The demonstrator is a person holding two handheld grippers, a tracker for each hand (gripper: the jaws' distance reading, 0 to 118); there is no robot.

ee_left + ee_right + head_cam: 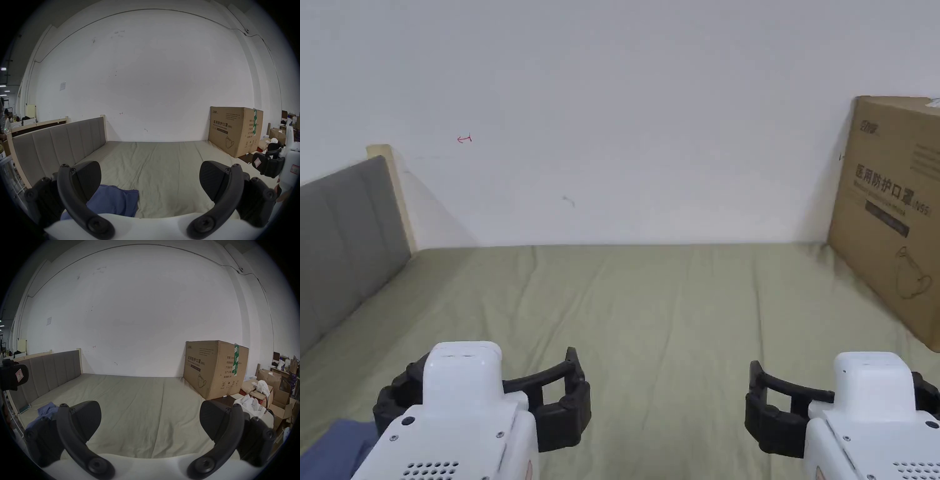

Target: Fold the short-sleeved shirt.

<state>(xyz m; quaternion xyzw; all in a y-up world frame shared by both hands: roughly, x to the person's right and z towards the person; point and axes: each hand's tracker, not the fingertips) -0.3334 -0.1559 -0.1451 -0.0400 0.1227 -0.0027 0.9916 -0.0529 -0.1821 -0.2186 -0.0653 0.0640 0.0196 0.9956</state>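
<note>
head view first: both white-bodied tongs hang low over the bed (650, 300), the left tongs (487, 387) at lower left and the right tongs (837, 400) at lower right, each spread wide and grasping nothing. the shirt (113, 201), blue and rumpled, lies in a heap at the bottom of the left gripper view, just under the left tongs (150, 181) and not touched by either jaw. in the right gripper view it sits at lower left, beside the right tongs (150, 421). by my reckoning nothing is folded yet; it needs picking up, spreading flat, then folding. a cardboard box (887, 212) stands at the right edge, a grey padded headboard (344, 244) at the left. the middle of the sheet looks free for spreading.
</note>
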